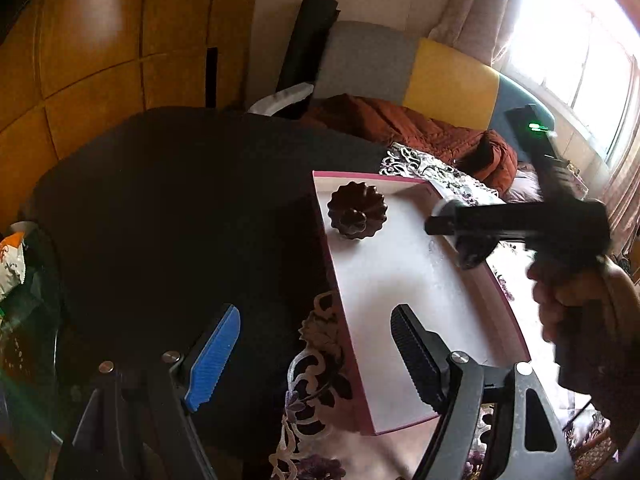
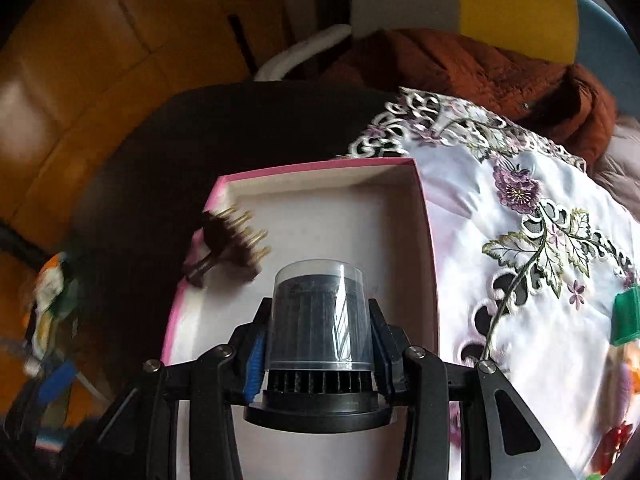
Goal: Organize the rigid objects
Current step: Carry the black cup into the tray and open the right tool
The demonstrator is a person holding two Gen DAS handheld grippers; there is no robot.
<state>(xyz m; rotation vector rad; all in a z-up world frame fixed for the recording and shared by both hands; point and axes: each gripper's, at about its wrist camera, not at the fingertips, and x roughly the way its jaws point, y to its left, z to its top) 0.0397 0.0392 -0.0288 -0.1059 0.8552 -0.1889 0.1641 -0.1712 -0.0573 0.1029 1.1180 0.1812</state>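
Dark worktop [image 1: 168, 216] stretches ahead of the left gripper [image 1: 316, 356], a white embroidered cloth [image 2: 520, 264] spread over its far side. The pink-rimmed box [image 2: 430, 240] sits on that cloth's edge, directly under the right gripper [image 2: 318, 344].

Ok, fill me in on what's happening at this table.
A person is sorting small items into a shallow pink-edged white box on an embroidered floral tablecloth. The right gripper is shut on a clear-capped black cylindrical brush head, held over the box. A dark brown round massage comb with brass pins already lies inside, at the box's left edge. The left gripper is open and empty, straddling the box's near left wall.
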